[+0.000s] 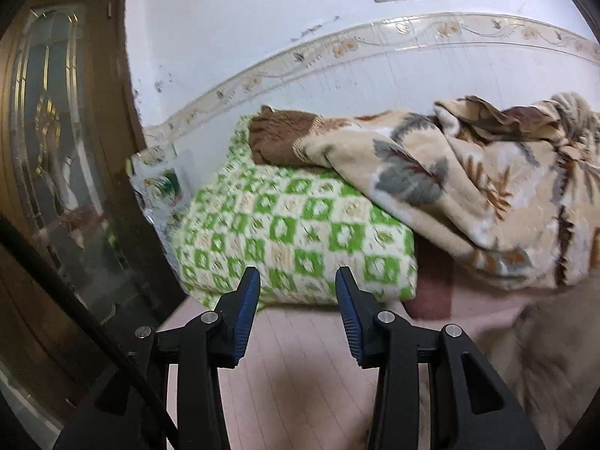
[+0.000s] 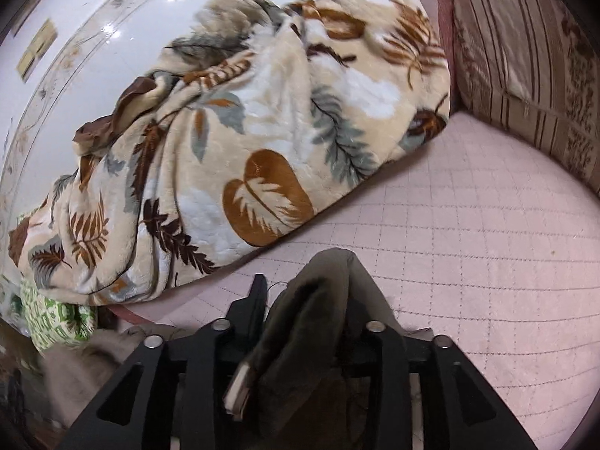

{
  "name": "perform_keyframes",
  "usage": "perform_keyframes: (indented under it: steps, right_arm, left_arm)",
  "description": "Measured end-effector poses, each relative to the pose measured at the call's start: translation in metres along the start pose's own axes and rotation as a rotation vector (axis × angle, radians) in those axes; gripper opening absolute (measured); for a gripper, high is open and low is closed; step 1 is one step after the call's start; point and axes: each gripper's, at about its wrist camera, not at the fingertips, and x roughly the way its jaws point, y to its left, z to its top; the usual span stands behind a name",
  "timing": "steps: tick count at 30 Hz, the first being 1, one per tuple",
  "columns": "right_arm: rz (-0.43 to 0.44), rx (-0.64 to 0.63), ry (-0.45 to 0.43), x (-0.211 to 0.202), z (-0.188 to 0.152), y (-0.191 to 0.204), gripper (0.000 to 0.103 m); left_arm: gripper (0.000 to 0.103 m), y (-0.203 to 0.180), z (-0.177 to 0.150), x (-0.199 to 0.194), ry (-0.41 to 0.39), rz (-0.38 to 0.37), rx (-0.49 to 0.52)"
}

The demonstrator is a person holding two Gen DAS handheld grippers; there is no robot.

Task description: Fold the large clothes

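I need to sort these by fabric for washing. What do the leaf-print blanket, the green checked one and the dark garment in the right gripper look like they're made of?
Leaf-print blanket: probably plush fleece, going by its soft fuzzy pile and matte look.
Green checked blanket: looks knitted or crocheted, with yarn-like squares.
Dark garment: a thick olive-brown cloth, perhaps fleece or brushed cotton; too blurred to be sure.

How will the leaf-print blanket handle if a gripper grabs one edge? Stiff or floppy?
Likely floppy: the leaf-print blanket lies in soft bunched folds, so an edge would probably lift alone. Probably heavy for a pinch: it looks thick, plush and piled high. It overlaps the green pillow, so a pull may drag on that.
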Motion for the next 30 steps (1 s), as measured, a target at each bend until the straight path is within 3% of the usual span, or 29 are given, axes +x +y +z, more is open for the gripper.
perform_keyframes:
  steps: [3, 5, 6, 11, 15, 18, 21, 24, 27, 30]
  right_arm:
    - [0.052, 0.015, -0.018, -0.013, 0.002, -0.009, 0.057]
    - [0.046, -0.021, -0.079, -0.032, 0.003, -0.009, 0.071]
    - [0.045, -0.043, -0.121, -0.047, 0.004, -0.008, 0.073]
    - [0.109, -0.126, -0.191, -0.101, -0.003, -0.005, 0.073]
    - [0.169, -0.349, -0.126, -0.117, -0.052, 0.029, 0.073]
    - [0.178, -0.498, -0.057, -0.104, -0.103, 0.051, 0.073]
    - [0.15, -0.586, -0.008, -0.081, -0.134, 0.064, 0.073]
    - [0.11, -0.603, 0.041, -0.049, -0.143, 0.065, 0.073]
    - [0.028, -0.647, 0.133, -0.011, -0.149, 0.066, 0.075]
    - [-0.008, -0.654, 0.181, 0.009, -0.152, 0.065, 0.076]
  left_arm:
    - [0.044, 0.001, -0.017, -0.016, 0.029, -0.088, 0.004]
    - [0.044, -0.002, -0.027, -0.027, 0.05, -0.138, 0.013]
    - [0.044, -0.004, -0.031, -0.033, 0.06, -0.167, 0.012]
    - [0.044, -0.02, -0.053, -0.062, 0.158, -0.342, -0.019]
    - [0.044, -0.049, -0.07, -0.084, 0.219, -0.464, -0.02]
    - [0.044, -0.08, -0.083, -0.095, 0.238, -0.529, 0.004]
    - [0.044, -0.113, -0.093, -0.088, 0.272, -0.561, 0.039]
    - [0.045, -0.14, -0.104, -0.052, 0.367, -0.518, 0.073]
    - [0.049, -0.15, -0.116, -0.014, 0.471, -0.54, 0.071]
    - [0.049, -0.153, -0.12, 0.007, 0.518, -0.571, 0.037]
